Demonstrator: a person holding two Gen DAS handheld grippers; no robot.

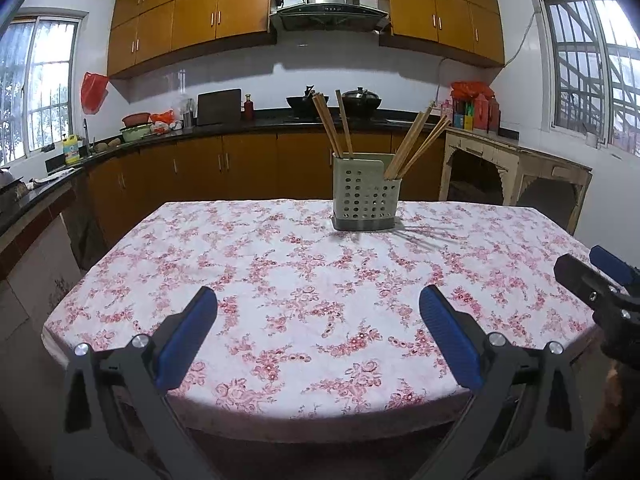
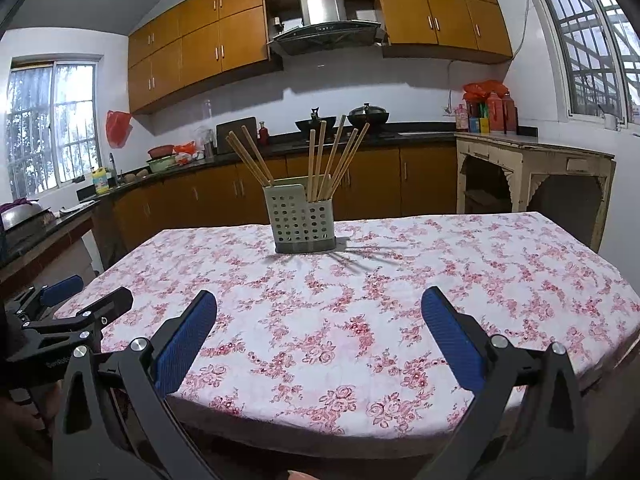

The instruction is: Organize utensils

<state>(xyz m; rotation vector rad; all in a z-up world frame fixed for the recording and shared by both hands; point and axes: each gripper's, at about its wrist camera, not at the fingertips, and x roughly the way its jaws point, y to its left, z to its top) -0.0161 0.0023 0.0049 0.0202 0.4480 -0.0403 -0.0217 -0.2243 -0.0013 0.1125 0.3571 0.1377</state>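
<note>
Plainly, both the left tongs (image 1: 318,308) and right tongs (image 2: 319,310) hang spread and empty over the near edge of the floral counter (image 1: 280,280). Wooden chopsticks (image 2: 324,160) stand splayed in a perforated holder (image 2: 303,218) at the far side; they look light, stiff and slim, best pinched mid-shaft above the rim.
</note>
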